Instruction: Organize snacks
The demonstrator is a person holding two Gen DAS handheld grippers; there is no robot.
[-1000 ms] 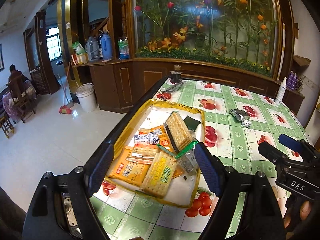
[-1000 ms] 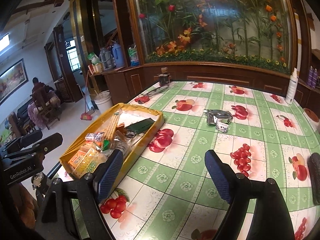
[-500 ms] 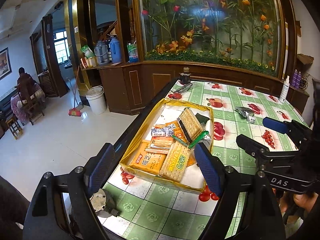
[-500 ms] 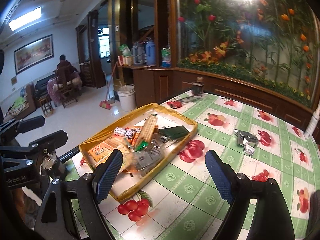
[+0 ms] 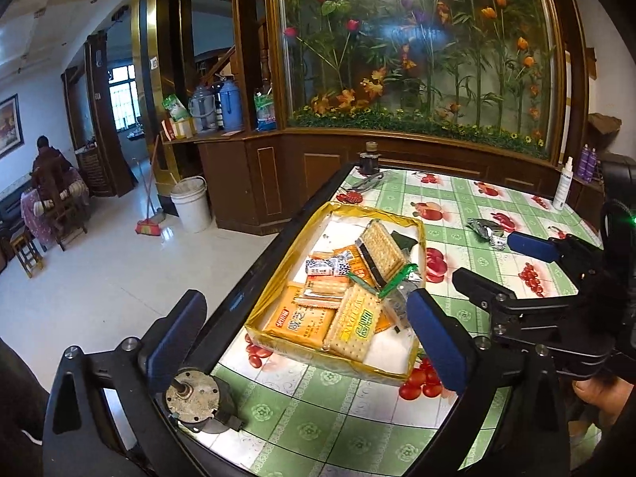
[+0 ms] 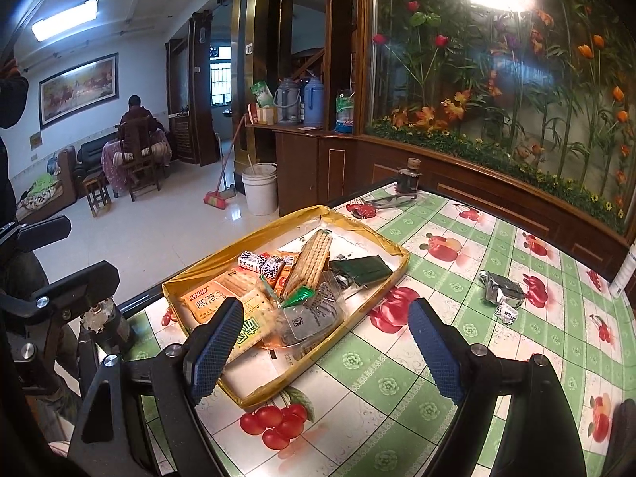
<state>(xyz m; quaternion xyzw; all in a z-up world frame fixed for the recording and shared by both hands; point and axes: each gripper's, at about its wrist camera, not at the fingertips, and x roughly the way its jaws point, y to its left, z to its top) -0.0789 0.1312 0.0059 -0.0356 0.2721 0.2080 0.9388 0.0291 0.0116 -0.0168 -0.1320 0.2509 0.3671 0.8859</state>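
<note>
A yellow tray (image 5: 258,310) (image 6: 397,246) near the table's left edge holds several snack packs: an orange pack (image 5: 300,320), a cracker pack (image 5: 355,324) and a tilted cracker sleeve (image 5: 381,250) (image 6: 310,260). A silver snack wrapper (image 5: 487,230) (image 6: 503,292) lies loose on the cloth to the right of the tray. My left gripper (image 5: 306,342) is open and empty, held back above the tray's near end. My right gripper (image 6: 326,351) is open and empty, over the tray's near right corner; it also shows in the left wrist view (image 5: 497,262).
The table has a green checked fruit cloth (image 6: 437,357). A dark jar (image 5: 369,159), a white spray bottle (image 5: 562,189) and a small tool (image 6: 391,198) stand at the far side. The table's left edge (image 5: 254,274) drops to a white floor with a bucket (image 5: 192,206).
Both grippers have drawn back and risen from the table, and the right one has swung left toward the tray. Both stay open and empty. The snacks have not moved.
</note>
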